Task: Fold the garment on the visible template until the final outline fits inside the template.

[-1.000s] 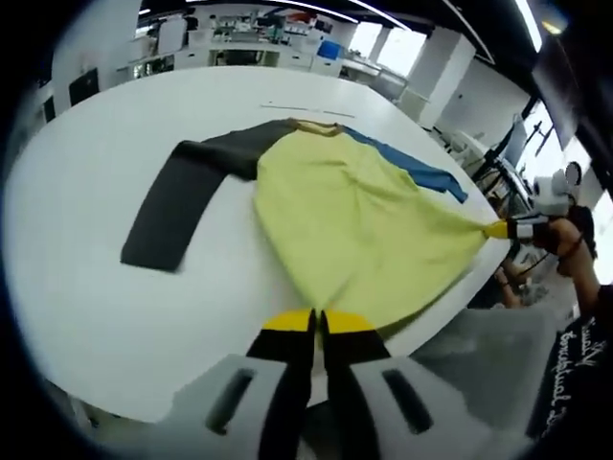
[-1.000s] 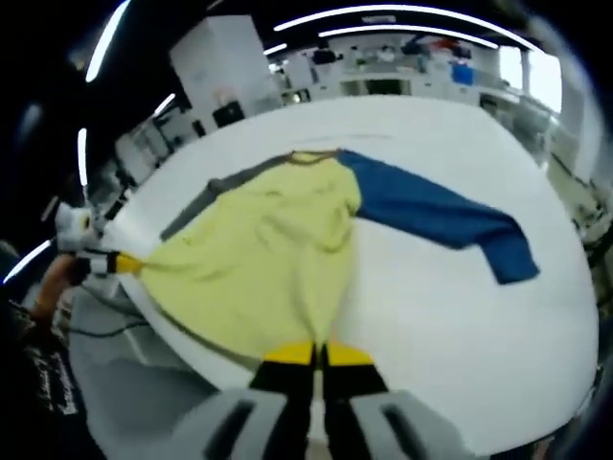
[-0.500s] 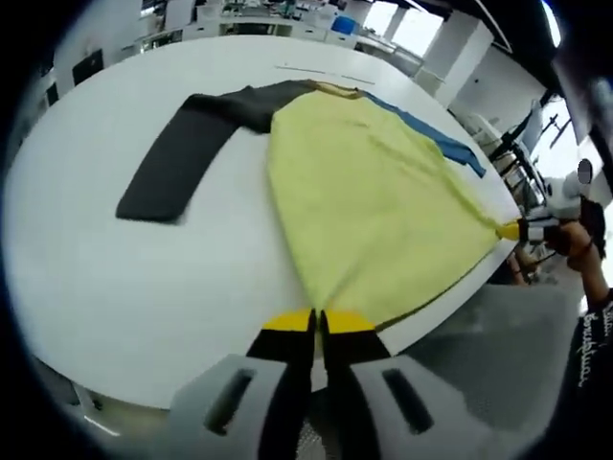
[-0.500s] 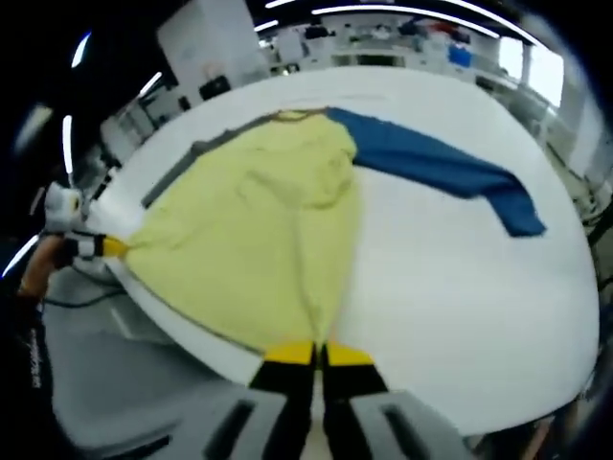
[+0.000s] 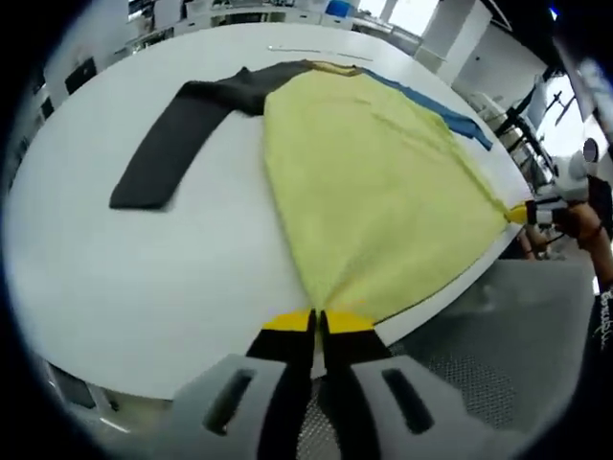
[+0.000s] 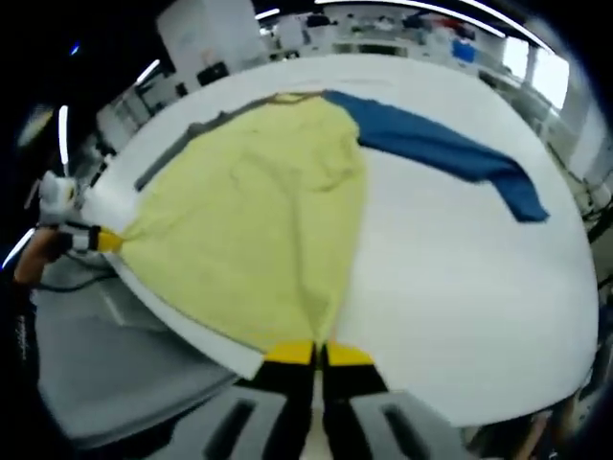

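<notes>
Spread flat across the white table (image 5: 144, 278): a garment (image 5: 374, 192) with a yellow body, one dark grey sleeve (image 5: 177, 134) and one blue sleeve (image 5: 431, 101). Yellow body fanned wide toward the near edge of the table, hem drawn taut between two corners.

In the left gripper view: left gripper (image 5: 316, 321) at the bottom, yellow-tipped fingers (image 5: 287, 322) clenched on one hem corner right at the table edge. Grey sleeve stretched out to the left on bare table, well apart from the hem. Blue sleeve just visible beyond the far side of the yellow body. Right gripper (image 5: 522, 213) at the right, past the table edge, pinching the other hem corner, with a hand (image 5: 579, 222) behind it.

In the right gripper view: right gripper (image 6: 319, 355) at the bottom, fingers (image 6: 350, 356) closed on its hem corner at the table (image 6: 460, 278) edge. Garment (image 6: 259, 211) running up and away, blue sleeve (image 6: 441, 153) angled out to the right over bare table, a thin strip of grey sleeve (image 6: 168, 158) along the far left side. Left gripper (image 6: 101, 240) at the left, gripping the opposite corner off the edge of the table.

Desks and ceiling lights blurred in the background beyond the table.
</notes>
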The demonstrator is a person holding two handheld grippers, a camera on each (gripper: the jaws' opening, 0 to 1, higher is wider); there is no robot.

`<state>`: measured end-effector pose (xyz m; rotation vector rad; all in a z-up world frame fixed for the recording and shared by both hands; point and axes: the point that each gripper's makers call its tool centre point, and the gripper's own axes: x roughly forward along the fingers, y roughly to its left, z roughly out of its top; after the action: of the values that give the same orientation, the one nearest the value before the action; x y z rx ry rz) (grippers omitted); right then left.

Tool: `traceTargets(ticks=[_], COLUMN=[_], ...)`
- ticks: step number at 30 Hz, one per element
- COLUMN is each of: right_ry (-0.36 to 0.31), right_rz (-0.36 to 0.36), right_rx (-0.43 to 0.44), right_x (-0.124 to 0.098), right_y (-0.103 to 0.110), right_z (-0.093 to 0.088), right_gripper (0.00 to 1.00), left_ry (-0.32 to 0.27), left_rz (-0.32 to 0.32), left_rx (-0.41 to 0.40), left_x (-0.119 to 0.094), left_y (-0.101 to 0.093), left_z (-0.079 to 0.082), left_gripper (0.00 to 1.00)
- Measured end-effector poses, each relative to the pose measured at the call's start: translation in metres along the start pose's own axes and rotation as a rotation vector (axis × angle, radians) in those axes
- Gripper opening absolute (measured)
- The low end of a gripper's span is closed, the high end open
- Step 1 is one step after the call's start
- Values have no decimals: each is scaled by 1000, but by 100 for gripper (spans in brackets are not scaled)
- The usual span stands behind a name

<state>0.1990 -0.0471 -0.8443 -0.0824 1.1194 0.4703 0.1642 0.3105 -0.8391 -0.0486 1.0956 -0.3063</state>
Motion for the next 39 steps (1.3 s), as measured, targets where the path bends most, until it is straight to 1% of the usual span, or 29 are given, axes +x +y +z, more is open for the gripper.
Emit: traceTargets(ticks=[4,6,8,9,11,12,14,15,17,18,21,22,25,26,27,29,32,34,35,37,38,39], right_ry=[-24,-39,-56,-63,-68,-70,-78,-81,-93,-101,-124,-134,-165,-187,-194,-214,-260,-283,-292,-299,-301,-308], right_rz=[21,33,46,51,59,60,59,58,56,56,44,38,28,27,30,20,-14,-31,-50,-95,-114,-130], right_rx=[26,38,50,54,55,55,35,27,19,17,3,0,6,16,17,27,46,61,62,31,29,22], right_x=[0,-4,-5,-7,-8,-9,-12,-13,-15,-15,-18,-17,-20,-20,-19,-17,-17,-18,-19,-19,-20,-21], right_y=[-3,2,1,2,3,4,5,5,5,4,4,-3,-6,-10,-12,-23,-40,-50,-57,-70,-75,-82], right_z=[3,4,7,9,10,11,14,15,19,22,29,32,38,43,44,49,60,67,69,74,76,79], right_gripper=[0,0,0,2,9,15,22,27,37,44,57,59,67,68,69,69,73,73,73,73,73,72], left_ry=[-5,-3,-2,-5,-11,-19,-42,-48,-78,-90,-119,-132,-161,-168,-172,-181,-210,-230,-234,-253,-260,-266], left_rz=[9,22,27,24,15,11,4,6,9,12,16,18,23,26,26,31,25,18,18,17,19,19], left_rx=[10,18,35,40,47,56,90,94,109,108,102,98,100,98,100,109,123,131,132,147,152,157], left_x=[1,0,0,-1,-2,-2,-3,-4,-5,-5,-6,-7,-8,-8,-8,-8,-9,-9,-10,-12,-13,-13], left_y=[1,3,4,2,0,-1,-4,-5,-6,-6,-6,-6,-3,-2,-2,0,2,0,0,-1,-1,-2], left_z=[-1,-2,-2,-3,-2,-1,3,4,11,14,20,23,29,31,32,34,40,45,46,50,52,53], left_gripper=[1,3,7,10,18,21,27,32,42,48,62,66,75,77,80,82,88,93,94,98,99,99])
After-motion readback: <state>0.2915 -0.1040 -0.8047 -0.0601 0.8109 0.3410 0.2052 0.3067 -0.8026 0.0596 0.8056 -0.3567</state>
